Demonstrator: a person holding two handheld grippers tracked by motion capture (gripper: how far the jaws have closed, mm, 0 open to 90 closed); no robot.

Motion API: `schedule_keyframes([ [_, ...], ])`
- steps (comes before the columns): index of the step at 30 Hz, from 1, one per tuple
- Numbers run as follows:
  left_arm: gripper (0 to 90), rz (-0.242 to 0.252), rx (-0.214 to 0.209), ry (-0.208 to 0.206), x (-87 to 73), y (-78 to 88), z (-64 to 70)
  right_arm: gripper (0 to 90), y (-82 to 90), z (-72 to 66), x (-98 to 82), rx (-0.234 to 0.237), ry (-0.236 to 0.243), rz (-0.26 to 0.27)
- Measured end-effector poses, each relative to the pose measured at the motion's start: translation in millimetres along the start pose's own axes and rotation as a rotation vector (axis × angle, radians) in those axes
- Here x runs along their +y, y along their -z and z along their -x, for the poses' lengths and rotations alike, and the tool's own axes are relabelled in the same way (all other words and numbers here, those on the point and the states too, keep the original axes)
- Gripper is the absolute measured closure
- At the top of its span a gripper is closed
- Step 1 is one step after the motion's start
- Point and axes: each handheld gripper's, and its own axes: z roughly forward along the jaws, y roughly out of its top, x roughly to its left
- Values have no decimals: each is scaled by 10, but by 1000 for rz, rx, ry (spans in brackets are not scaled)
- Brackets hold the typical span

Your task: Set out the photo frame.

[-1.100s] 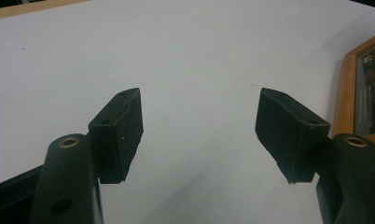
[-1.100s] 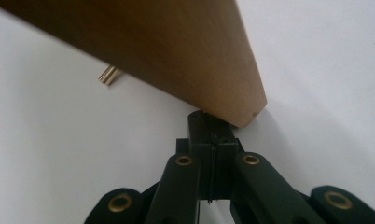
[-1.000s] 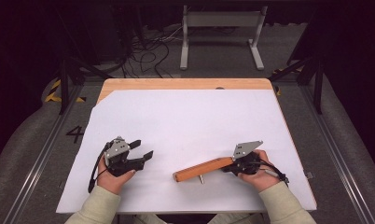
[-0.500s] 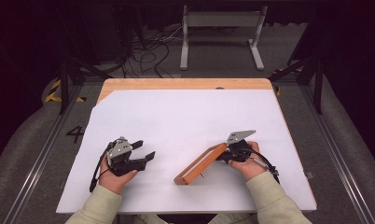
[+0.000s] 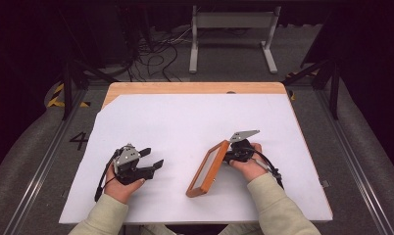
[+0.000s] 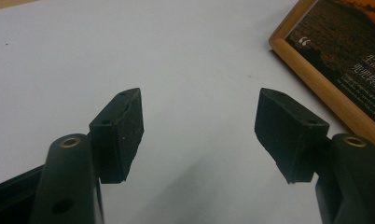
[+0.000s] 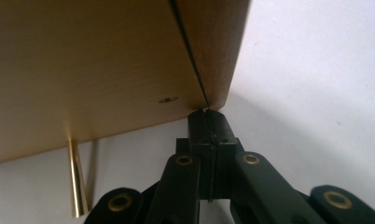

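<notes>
1. The left gripper [image 5: 153, 159] rests on the white sheet [image 5: 185, 122] well to the left of the picture frame [image 5: 208, 169], its jaws spread apart with nothing between them.
2. In the left gripper view the frame's [image 6: 335, 60] wooden corner is cut off by the picture's right edge; small white lettering on its dark print is too fine to read.
3. The right gripper [image 5: 230, 155] sits at the frame's right side, jaws pressed fully together at the frame's edge; whether they pinch it or only touch it is hard to make out.
4. In the right gripper view, the frame's [image 7: 83, 70] wooden back hides most of the scene; a brass rod [image 7: 77, 177] stands under it, its top hidden.
5. The frame stands tilted on its long edge on the sheet.
6. Beyond the frame, the table's wooden edge [image 5: 195, 88] shows past the sheet.
</notes>
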Motion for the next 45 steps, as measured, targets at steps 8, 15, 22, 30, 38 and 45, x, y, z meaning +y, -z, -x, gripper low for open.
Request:
schedule_keyframes([
  [8,332,-1,0,-2,0,2,0,900,-143,-18,148,8,7,-3],
  [15,332,4,2,2,-3,12,-4,900,-301,-93,292,38,21,8],
  [22,332,4,2,-1,-4,20,-12,900,-377,-134,356,56,35,5],
  [30,332,6,6,-7,-4,36,-12,862,-300,-153,376,26,57,3],
  [38,321,7,8,-5,-27,136,-44,755,14,-184,406,-88,61,13],
  [45,318,8,26,7,-49,203,-82,593,310,-229,453,-132,55,1],
])
